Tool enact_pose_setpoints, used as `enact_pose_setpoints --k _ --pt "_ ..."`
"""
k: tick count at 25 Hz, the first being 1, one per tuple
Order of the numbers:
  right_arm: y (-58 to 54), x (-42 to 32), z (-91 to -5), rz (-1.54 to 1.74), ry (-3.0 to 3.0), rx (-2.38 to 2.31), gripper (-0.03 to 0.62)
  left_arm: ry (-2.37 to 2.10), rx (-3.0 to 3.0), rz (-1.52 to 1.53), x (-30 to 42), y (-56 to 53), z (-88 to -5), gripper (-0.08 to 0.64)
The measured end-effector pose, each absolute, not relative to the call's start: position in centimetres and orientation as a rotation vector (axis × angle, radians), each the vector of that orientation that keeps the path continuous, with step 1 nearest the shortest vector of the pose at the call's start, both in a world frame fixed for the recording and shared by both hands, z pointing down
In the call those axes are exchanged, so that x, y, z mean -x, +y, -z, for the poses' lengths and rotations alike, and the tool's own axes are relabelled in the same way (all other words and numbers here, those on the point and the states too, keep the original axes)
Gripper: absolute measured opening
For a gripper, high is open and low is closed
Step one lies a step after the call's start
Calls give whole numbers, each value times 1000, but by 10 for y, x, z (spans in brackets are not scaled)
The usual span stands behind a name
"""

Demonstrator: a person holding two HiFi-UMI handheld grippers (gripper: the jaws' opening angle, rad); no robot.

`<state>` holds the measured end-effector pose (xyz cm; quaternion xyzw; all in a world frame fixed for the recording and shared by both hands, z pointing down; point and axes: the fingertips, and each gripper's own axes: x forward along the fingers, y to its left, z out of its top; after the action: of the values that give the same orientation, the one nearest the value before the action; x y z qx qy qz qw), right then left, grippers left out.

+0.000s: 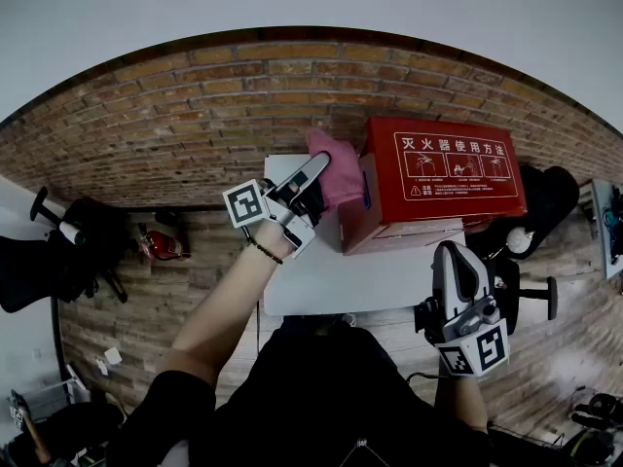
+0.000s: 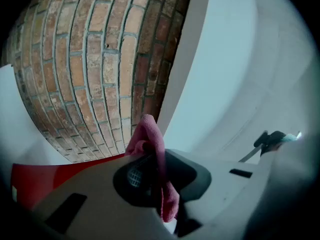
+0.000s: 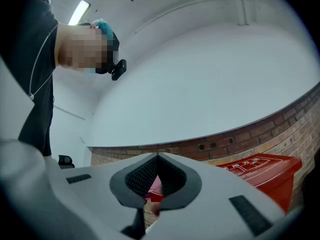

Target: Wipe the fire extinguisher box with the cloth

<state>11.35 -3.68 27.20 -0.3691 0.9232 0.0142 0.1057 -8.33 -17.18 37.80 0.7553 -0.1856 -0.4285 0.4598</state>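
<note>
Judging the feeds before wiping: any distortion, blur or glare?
Head view: fisheye bows the brick wall into an arch; fire extinguisher box print stays sharp. Left gripper view: cloth soft, corners dark. Right gripper view: ceiling light glares.

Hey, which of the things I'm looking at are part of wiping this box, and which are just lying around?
In the job:
pink cloth, clamped in the left gripper
red fire extinguisher box
white table under it

Just about:
right gripper, shut on nothing, held low
black chair at left
small red object on the floor
</note>
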Motion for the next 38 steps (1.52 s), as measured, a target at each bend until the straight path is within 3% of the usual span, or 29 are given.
enact_pose_setpoints --k 10,38 --pt "-41 -87 -278 -67 2730 1176 20 -396 -1859 1037 76 -206 -382 91" --pt "-50 -110 -300 -56 2778 1340 20 -451 -1895 938 57 -230 -409 91"
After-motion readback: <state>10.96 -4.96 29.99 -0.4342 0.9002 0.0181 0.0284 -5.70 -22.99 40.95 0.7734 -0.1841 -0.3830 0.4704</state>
